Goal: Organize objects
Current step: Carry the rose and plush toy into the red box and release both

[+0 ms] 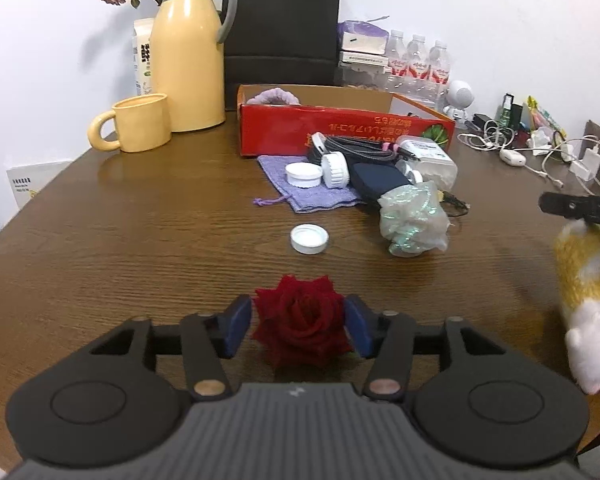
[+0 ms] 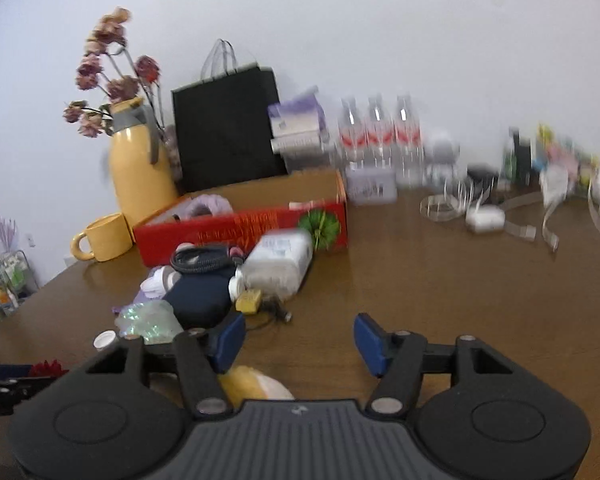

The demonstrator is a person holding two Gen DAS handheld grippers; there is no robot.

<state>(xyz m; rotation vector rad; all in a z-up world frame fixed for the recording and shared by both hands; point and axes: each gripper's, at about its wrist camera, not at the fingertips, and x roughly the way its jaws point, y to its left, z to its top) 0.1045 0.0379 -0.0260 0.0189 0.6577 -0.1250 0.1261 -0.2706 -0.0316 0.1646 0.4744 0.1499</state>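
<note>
My left gripper (image 1: 298, 326) has its blue pads on both sides of a red rose head (image 1: 302, 322) that rests on the wooden table (image 1: 140, 232); the pads touch its petals. My right gripper (image 2: 299, 342) is open above the table. A yellow and white plush toy (image 1: 586, 292) lies below it and shows as a yellow lump (image 2: 252, 386) under the left finger. The red cardboard box (image 1: 340, 130) stands behind a pile of clutter and holds a purple fluffy item (image 1: 274, 97).
Before the box lie a purple pouch (image 1: 312, 196), white lids (image 1: 309, 239), a dark case (image 1: 380, 182), cables and an iridescent plastic wad (image 1: 414, 220). A yellow jug (image 1: 190, 48), yellow mug (image 1: 138, 124), black bag and water bottles (image 1: 418, 62) stand at the back. Chargers lie far right.
</note>
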